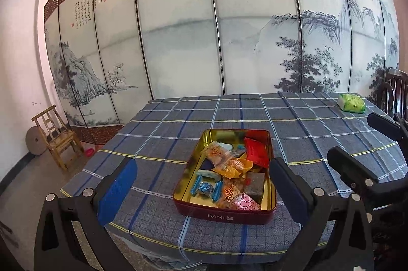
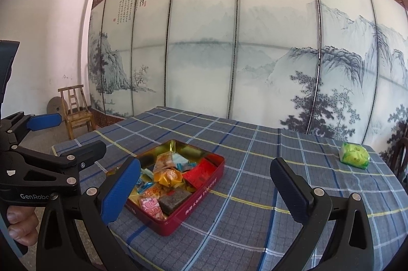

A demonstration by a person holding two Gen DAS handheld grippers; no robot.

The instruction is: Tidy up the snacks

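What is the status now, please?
Left hand-held gripper and right hand-held gripper open, empty. Red tin holds snacks; green packet still outside. Nothing in the way.

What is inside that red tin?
The red tin holds wrapped snacks: a red packet, blue candy, a pink sweet and a dark block. Anything beneath them is hidden.

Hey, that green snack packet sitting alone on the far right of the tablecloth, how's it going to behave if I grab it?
The green snack packet looks puffy and film-wrapped, so it probably crumples rather than staying stiff. Its glossy wrapper may slip between pads. It lies flat on the checked tablecloth, so rolling seems unlikely.
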